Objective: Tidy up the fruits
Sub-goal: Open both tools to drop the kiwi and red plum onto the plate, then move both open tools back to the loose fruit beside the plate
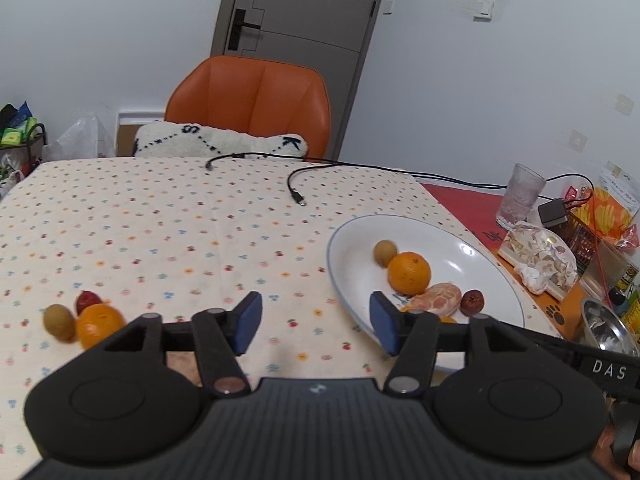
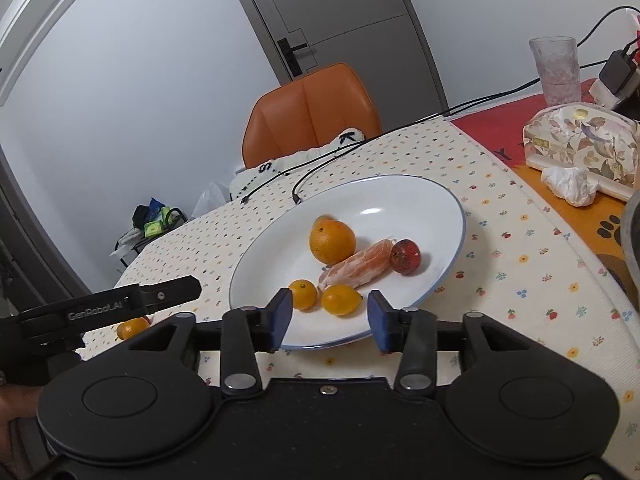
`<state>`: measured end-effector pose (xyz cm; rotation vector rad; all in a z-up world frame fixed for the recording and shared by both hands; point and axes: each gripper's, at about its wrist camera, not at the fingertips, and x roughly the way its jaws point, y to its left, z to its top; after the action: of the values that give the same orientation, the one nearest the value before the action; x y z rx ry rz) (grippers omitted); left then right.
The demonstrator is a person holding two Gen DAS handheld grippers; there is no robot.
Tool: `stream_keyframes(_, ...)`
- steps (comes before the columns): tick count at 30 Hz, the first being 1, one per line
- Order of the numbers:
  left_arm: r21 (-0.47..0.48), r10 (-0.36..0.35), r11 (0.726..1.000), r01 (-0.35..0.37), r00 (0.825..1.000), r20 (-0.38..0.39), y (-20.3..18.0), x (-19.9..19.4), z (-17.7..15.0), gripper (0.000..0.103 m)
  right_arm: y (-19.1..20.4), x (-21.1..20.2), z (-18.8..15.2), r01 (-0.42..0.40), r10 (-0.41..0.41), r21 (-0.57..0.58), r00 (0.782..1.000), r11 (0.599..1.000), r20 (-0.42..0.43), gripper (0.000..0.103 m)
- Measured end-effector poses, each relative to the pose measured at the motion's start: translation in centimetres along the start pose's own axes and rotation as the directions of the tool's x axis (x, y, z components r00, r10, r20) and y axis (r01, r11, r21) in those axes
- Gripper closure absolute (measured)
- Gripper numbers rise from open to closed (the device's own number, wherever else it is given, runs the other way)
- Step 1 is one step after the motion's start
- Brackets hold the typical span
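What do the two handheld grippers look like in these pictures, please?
Both are matte black plastic. The left gripper and right gripper each have two fingers with blue pads, silver pivot pins, round raised discs on either side and a ribbed centre panel. White lettering "DAS" shows on the right gripper's side in the left view, and "GenRobot.AI" on the left gripper's side in the right view.

Bare tablecloth (image 1: pixel 168 216) left of plate (image 1: pixel 492 264)
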<state>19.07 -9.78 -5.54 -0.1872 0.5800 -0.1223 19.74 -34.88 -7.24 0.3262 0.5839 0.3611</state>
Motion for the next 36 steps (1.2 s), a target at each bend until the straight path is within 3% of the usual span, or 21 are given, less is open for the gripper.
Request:
stream_keyframes(11,-0.022,0.081,0.997,-0.081,0.997,0.018,2.4,-2.4,-0.1,0.022,2.8,0.0,-0.3,0.023,-0.022,-0.063,1.000,0.998,0.012,0.041)
stream_keyframes(16,-0.032,0.109,0.994,-0.109,0.994,0.011,3.5,-3.2,-0.2,0.022,3.8,0.1,-0.4,0.024,-0.022,-0.078,1.000,0.997,0.019,0.029)
stream_keyframes(28,-0.054,0.149,0.988,-0.148,0.989,0.014,5.9,-4.7,-0.7,0.021,5.9,0.3,-0.7,0.013,-0.011,-0.102,1.000,0.995,0.019,0.017)
stream_keyframes(36,-0.069,0.171,0.983,-0.169,0.985,0.014,7.3,-5.5,-0.9,0.021,7.2,0.6,-1.0,0.003,-0.002,-0.121,1.000,0.993,0.013,0.015)
